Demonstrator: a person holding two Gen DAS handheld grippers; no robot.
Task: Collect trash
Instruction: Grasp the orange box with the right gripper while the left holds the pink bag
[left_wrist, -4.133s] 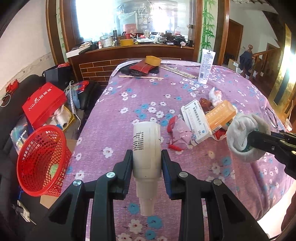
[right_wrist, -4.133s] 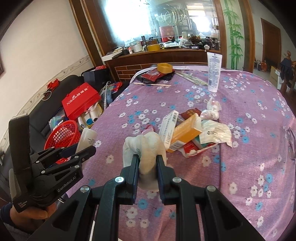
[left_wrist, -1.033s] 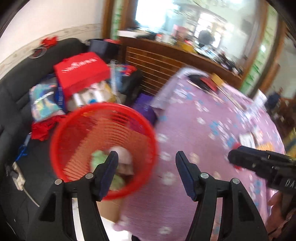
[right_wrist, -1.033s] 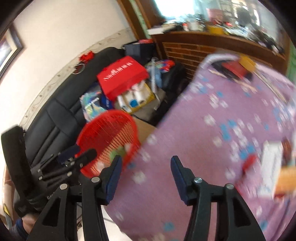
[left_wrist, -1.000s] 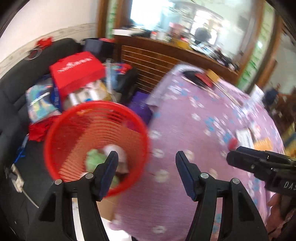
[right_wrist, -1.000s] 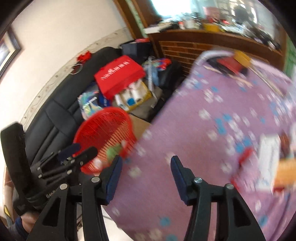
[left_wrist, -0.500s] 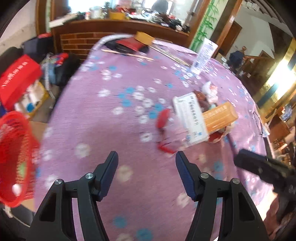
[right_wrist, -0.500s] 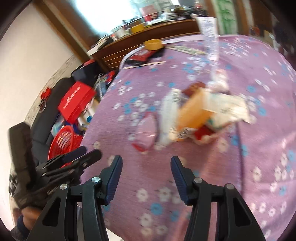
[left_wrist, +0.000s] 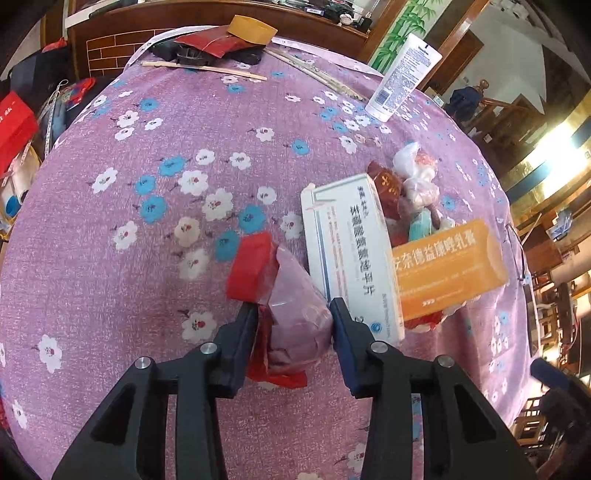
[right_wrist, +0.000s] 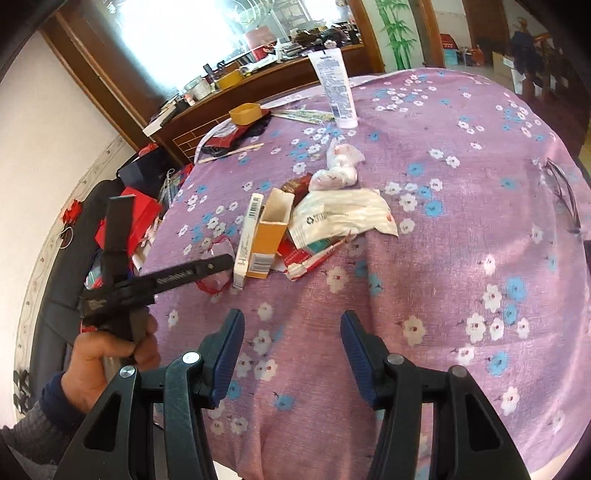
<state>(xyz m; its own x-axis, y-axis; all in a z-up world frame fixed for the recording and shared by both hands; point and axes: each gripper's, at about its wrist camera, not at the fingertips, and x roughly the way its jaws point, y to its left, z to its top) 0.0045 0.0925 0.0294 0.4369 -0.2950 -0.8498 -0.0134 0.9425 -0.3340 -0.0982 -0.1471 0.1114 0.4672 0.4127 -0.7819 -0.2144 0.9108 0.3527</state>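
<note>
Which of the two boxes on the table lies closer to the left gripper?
The white box: its edge lies right beside the left gripper. The orange box lies beyond it, farther right.

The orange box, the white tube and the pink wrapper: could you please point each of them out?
orange box (left_wrist: 448, 267): left wrist view, middle of its printed face.
white tube (right_wrist: 337, 88): right wrist view, middle of its body.
pink wrapper (left_wrist: 295, 314): left wrist view, its crumpled middle.

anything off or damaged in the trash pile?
The orange box stands on edge with its top end torn open and empty. A red-handled toothbrush lies among the wrappers beside it. Nothing has spilled.
</note>
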